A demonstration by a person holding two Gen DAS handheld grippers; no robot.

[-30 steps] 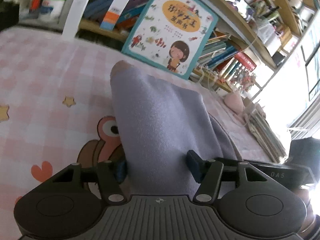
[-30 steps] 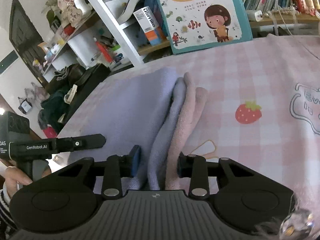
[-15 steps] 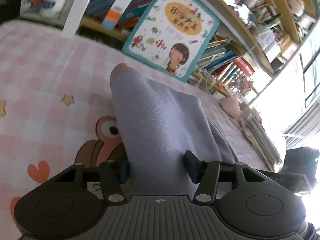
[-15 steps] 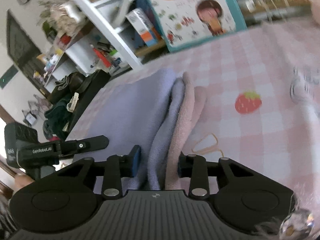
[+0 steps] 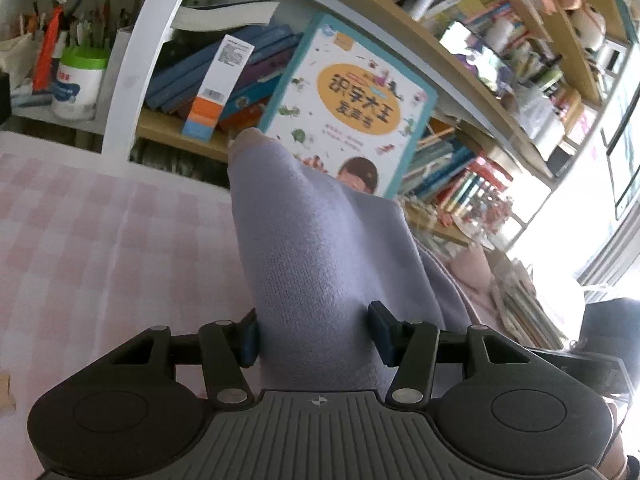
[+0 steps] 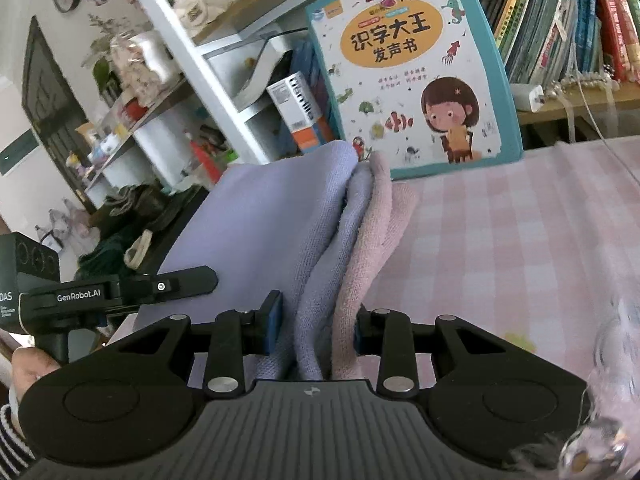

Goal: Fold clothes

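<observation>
A lavender garment with a pink inner side hangs stretched between both grippers above the pink checked cloth. My left gripper is shut on one bunched edge of it. My right gripper is shut on another edge, where lavender and pink layers lie folded together. In the right wrist view the left gripper's finger and the hand holding it show at lower left, beside the lavender sheet.
A large children's book leans against the bookshelf behind the table. Shelves with books, boxes and jars fill the back. A stack of books lies at the table's right. The checked cloth spreads rightward.
Both grippers have lifted the garment upward and toward the bookshelf; the cartoon prints on the cloth have dropped out of sight. Both grips stay the same.
</observation>
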